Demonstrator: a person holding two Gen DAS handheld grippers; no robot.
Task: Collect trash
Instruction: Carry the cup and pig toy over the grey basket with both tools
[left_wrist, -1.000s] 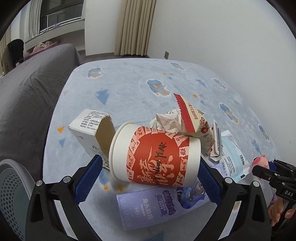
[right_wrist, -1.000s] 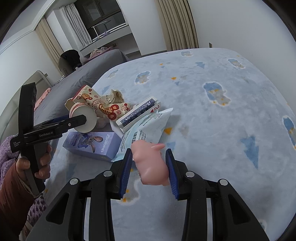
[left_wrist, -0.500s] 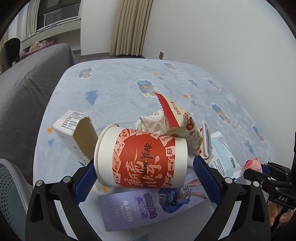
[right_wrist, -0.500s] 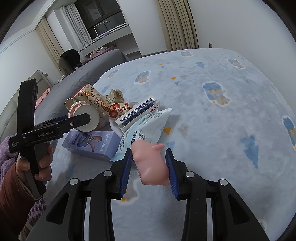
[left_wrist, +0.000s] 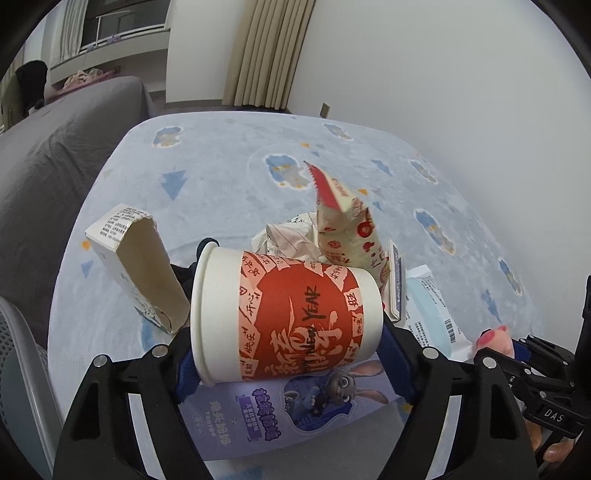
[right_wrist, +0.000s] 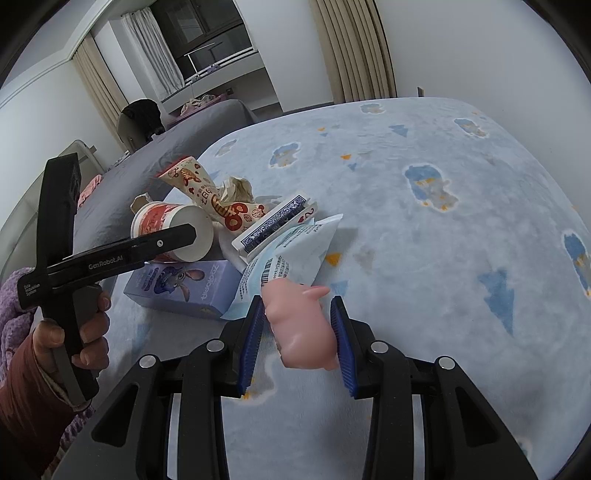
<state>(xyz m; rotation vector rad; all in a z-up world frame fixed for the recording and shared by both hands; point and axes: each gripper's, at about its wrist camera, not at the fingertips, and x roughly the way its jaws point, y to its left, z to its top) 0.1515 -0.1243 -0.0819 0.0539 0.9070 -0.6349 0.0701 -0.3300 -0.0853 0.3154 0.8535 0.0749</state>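
A red-and-white paper cup (left_wrist: 288, 317) lies on its side between the fingers of my left gripper (left_wrist: 291, 295). The jaws are closing: one finger lies across the cup's open mouth and the other against its base. The right wrist view shows this cup (right_wrist: 173, 229) with a black finger (right_wrist: 162, 242) across its bottom. My right gripper (right_wrist: 297, 301) is shut on a pink pig toy (right_wrist: 301, 325) just above the blanket. Behind the cup lie a red-patterned snack wrapper (left_wrist: 347, 232) and crumpled paper (left_wrist: 288, 236).
Around the cup lie an open white carton (left_wrist: 136, 266), a purple cartoon box (left_wrist: 280, 402), a playing-card box (left_wrist: 397, 284) and a blue-white pouch (left_wrist: 432, 314). All of it rests on a light blue blanket (right_wrist: 443, 258). A grey cover (left_wrist: 48, 177) borders it on the left.
The left jaws have closed in from wide open onto the ends of the cup, which now fills more of the view. The right gripper and the pig have not moved.
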